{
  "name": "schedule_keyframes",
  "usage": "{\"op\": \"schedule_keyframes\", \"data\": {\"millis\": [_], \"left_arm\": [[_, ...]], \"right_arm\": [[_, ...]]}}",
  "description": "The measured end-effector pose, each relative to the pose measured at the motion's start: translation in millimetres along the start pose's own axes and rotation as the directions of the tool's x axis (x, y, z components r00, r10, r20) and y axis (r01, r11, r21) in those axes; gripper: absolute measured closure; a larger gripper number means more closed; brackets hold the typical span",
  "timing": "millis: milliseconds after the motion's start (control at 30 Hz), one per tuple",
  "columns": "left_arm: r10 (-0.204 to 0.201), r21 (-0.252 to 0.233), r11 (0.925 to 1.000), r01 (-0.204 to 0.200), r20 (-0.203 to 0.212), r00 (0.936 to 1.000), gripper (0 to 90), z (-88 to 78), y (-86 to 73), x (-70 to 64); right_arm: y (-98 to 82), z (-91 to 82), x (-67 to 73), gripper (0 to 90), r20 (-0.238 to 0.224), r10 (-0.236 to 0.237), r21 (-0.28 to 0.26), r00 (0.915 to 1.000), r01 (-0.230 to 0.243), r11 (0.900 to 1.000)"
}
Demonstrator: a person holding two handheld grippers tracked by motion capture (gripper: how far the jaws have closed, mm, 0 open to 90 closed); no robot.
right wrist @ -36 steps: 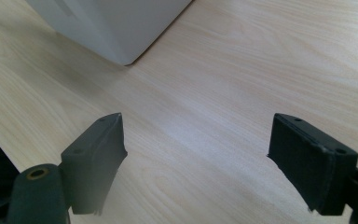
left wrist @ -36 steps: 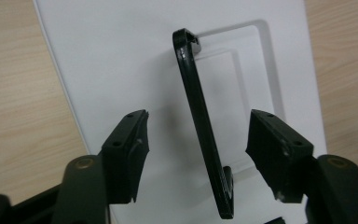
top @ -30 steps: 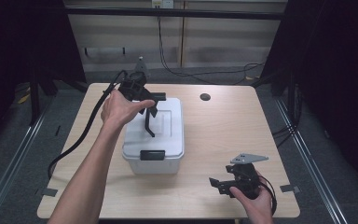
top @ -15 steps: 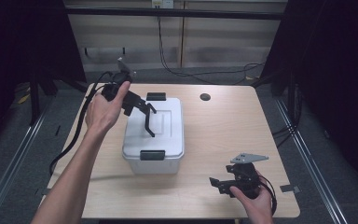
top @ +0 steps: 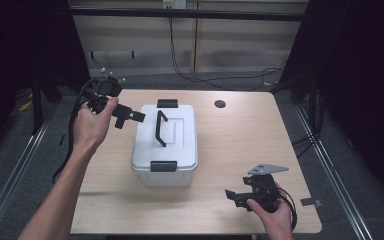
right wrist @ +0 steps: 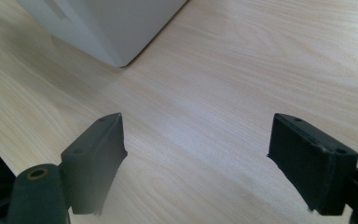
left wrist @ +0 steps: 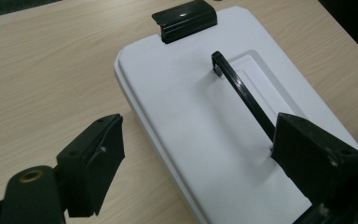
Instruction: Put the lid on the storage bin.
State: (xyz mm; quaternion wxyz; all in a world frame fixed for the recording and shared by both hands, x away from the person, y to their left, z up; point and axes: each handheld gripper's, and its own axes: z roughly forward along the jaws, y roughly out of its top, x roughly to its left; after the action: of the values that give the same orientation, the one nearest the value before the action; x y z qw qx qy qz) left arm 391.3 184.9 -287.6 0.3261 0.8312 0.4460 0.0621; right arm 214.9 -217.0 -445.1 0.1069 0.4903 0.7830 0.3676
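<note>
White lidded box [top: 165,145] on counter [top: 240,135], both claws empty
Left claw [top: 130,116] and right claw [top: 234,195] jaws apart; rigid smooth plastic, likely light, best taken by black handle [top: 160,128]

white lidded box [top: 166,145] | black handle, clips | closed | table centre

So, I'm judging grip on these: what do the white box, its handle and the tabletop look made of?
The white box looks like moulded plastic: a smooth, matte lid with rounded edges. Its handle and the far latch look like glossier black plastic, catching highlights. The table shows pale wood grain, probably a laminate, though real wood can't be ruled out.
</note>
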Motion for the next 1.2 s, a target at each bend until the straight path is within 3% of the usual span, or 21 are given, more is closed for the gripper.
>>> {"op": "schedule_keyframes", "data": {"millis": [267, 533, 800, 867, 967, 1100, 1200], "left_arm": [[0.020, -0.042, 0.9989, -0.020, 0.004, 0.9998, 16.7, -2.5, -25.0, 14.5], [-0.005, -0.086, 0.9963, 0.007, 0.023, 0.9997, 17.1, -9.9, -46.9, 24.9], [0.001, -0.126, 0.9920, 0.006, 0.051, 0.9987, 16.6, -16.3, -72.7, 34.6], [-0.025, -0.165, 0.9859, 0.030, 0.037, 0.9990, 17.3, -19.2, -80.2, 36.0], [0.000, -0.166, 0.9862, 0.006, 0.033, 0.9995, 17.3, -18.8, -90.3, 35.9], [0.020, -0.168, 0.9855, -0.022, -0.014, 0.9997, 17.2, -15.5, -107.3, 37.5], [0.024, -0.166, 0.9858, -0.025, -0.005, 0.9997, 17.2, -11.5, -121.7, 42.3]], "right_arm": [[0.1, 0.0, -0.4, 17.6, 0.000, 0.002, 0.001, 1.0000, -0.002, 1.000], [-0.3, -0.3, -0.3, 17.6, 0.004, 0.005, -0.003, 1.0000, -0.005, 1.000], [-0.1, 0.0, -1.3, 17.7, 0.006, 0.010, 0.000, 0.9999, -0.010, 1.000], [-0.2, 0.2, -1.1, 17.6, 0.006, 0.007, 0.001, 1.0000, -0.007, 1.000], [-0.2, 0.8, -0.1, 17.6, 0.007, 0.005, 0.001, 1.0000, -0.005, 1.000], [-0.1, 0.9, 0.0, 17.6, 0.004, 0.008, 0.003, 1.0000, -0.008, 1.000], [-0.3, 0.8, -0.5, 17.6, 0.005, 0.009, 0.000, 0.9999, -0.009, 1.000]]}}
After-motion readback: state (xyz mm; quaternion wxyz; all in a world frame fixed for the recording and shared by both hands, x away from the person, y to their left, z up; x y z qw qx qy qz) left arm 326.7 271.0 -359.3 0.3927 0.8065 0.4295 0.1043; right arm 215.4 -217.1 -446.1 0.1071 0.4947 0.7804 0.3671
